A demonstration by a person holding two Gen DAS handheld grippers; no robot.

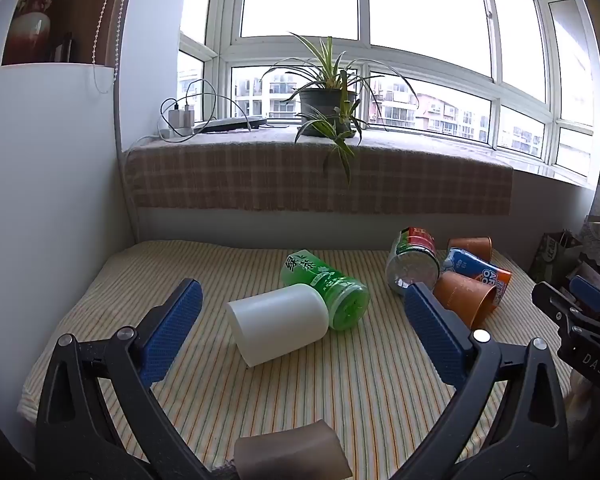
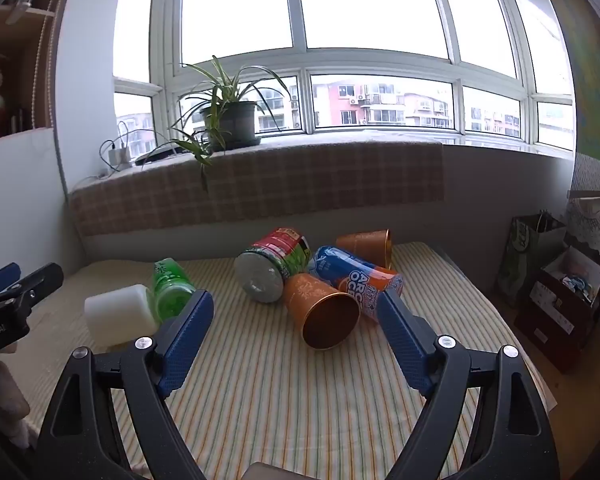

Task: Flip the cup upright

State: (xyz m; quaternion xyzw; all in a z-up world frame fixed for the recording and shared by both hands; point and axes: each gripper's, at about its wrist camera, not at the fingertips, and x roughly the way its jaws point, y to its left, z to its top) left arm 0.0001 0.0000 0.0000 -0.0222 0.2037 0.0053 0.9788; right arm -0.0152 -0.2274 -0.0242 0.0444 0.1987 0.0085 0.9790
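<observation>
A white cup (image 1: 277,322) lies on its side on the striped cloth, its mouth toward the front left; it also shows in the right wrist view (image 2: 118,314). My left gripper (image 1: 302,312) is open, its blue pads either side of the white cup and a little short of it. An orange cup (image 2: 322,309) lies on its side, mouth toward me; it also shows in the left wrist view (image 1: 465,298). My right gripper (image 2: 296,322) is open in front of the orange cup. A second orange cup (image 2: 367,245) lies on its side behind.
A green bottle (image 1: 327,288), a red-green jar (image 2: 274,264) and a blue-orange can (image 2: 356,276) lie among the cups. The striped table (image 2: 260,380) ends at the wall and window ledge with a potted plant (image 1: 328,96). Bags and boxes (image 2: 560,288) stand at the right.
</observation>
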